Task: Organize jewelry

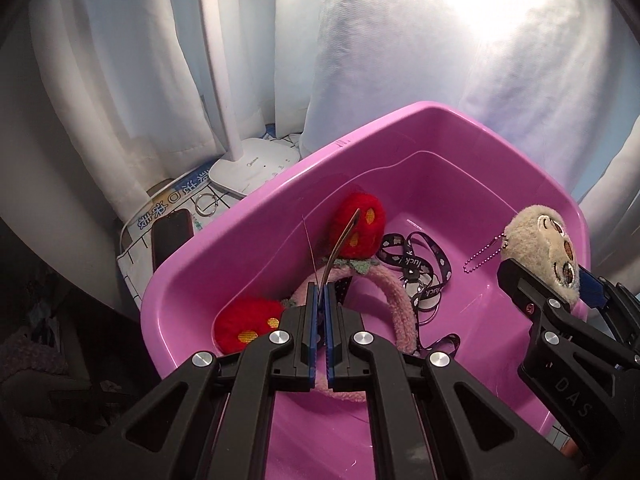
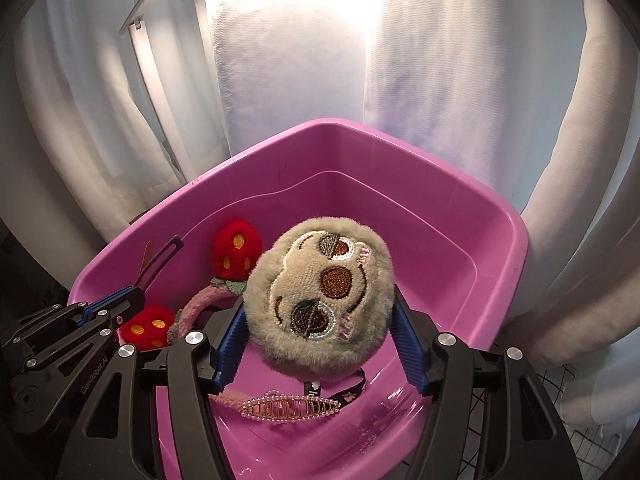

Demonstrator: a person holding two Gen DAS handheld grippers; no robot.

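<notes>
The left gripper is pinching a thin hair clip over the pink tub; the right gripper is loosening, seemingly barely touching the plush toy.

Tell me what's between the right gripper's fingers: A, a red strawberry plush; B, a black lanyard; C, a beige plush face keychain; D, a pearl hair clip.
C: the beige plush face keychain sits between the blue pads of the right gripper, over the pink tub.
</notes>
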